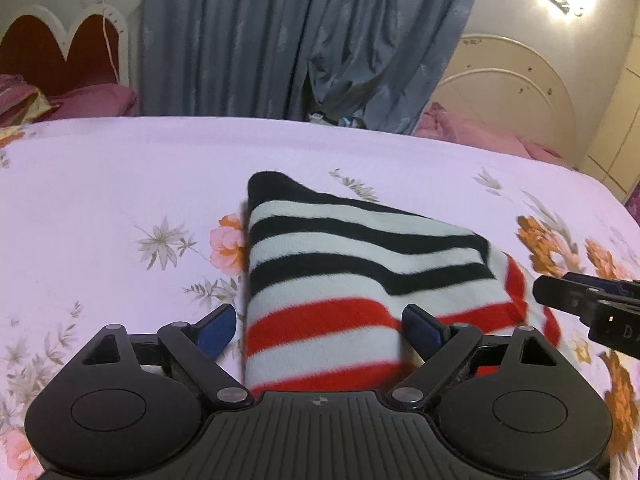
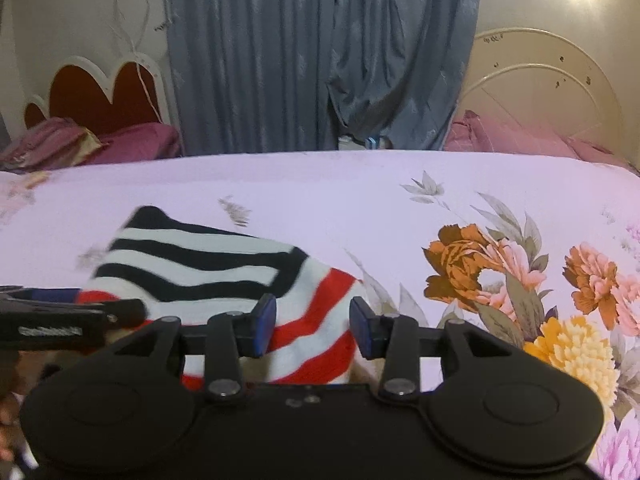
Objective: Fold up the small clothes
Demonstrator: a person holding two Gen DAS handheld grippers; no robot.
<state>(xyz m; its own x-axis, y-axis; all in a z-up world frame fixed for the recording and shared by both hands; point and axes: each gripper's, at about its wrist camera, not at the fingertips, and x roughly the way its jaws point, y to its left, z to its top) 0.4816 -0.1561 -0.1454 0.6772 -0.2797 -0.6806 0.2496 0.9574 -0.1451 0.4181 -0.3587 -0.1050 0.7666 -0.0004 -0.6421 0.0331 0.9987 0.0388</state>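
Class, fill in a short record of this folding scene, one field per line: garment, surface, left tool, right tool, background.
garment: striped sock, black and white bands at the far end, red and white nearer the cameras
surface: floral bedsheet, sock lying on it
left tool: left tool open, fingers either side of the red-striped end
right tool: right tool open, over the sock's red-striped edge
background: blue-grey curtain, red headboard

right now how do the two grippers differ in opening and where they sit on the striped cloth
The left gripper gapes wide, straddling the striped cloth; the right gripper has a narrower gap. The left sits at the cloth's broad near edge, the right over its red-striped corner. Both are open with blue pads.
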